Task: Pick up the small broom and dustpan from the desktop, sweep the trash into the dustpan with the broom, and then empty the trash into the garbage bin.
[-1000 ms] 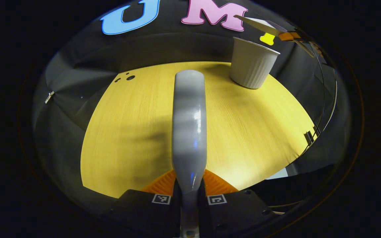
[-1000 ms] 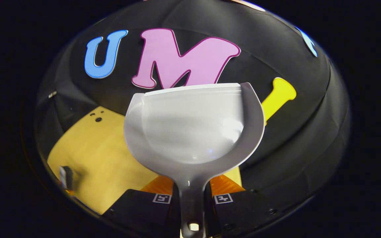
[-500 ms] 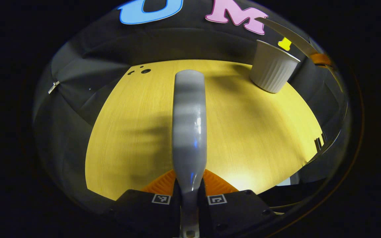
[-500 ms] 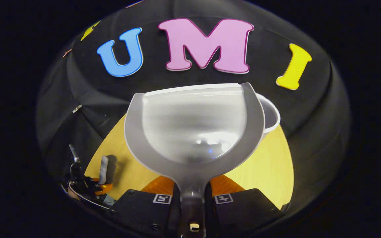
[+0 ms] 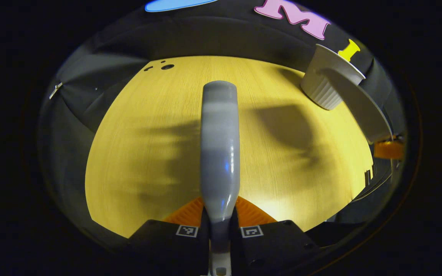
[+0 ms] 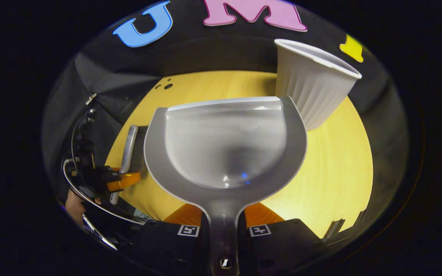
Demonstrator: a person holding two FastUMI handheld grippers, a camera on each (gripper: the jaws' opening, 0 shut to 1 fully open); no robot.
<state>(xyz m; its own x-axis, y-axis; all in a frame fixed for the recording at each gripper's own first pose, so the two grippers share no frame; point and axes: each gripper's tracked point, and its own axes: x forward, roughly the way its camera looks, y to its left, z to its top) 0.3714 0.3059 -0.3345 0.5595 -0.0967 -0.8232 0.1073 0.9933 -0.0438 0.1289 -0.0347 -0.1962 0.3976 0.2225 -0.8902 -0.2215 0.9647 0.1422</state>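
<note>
While both tongs hang over the tabletop [image 5: 148,153]:
Left tongs [image 5: 219,220]: pinching broom [image 5: 220,145] handle.
Right tongs [image 6: 224,222]: pinching dustpan [image 6: 225,149] handle.
Bin [image 6: 313,88]: upright, just beyond dustpan.

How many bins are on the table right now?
1: a white ribbed garbage bin stands upright at the table's far right, just beyond the dustpan held in the right gripper. No second bin shows.

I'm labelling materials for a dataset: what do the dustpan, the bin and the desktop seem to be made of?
Dustpan: likely moulded plastic, smooth and glossy, with small light glints in the scoop. Garbage bin: probably plastic, off-white and matte, with vertical ribs on the wall. Desktop: light wood or wood-look laminate, with fine straight grain and a low sheen.
</note>
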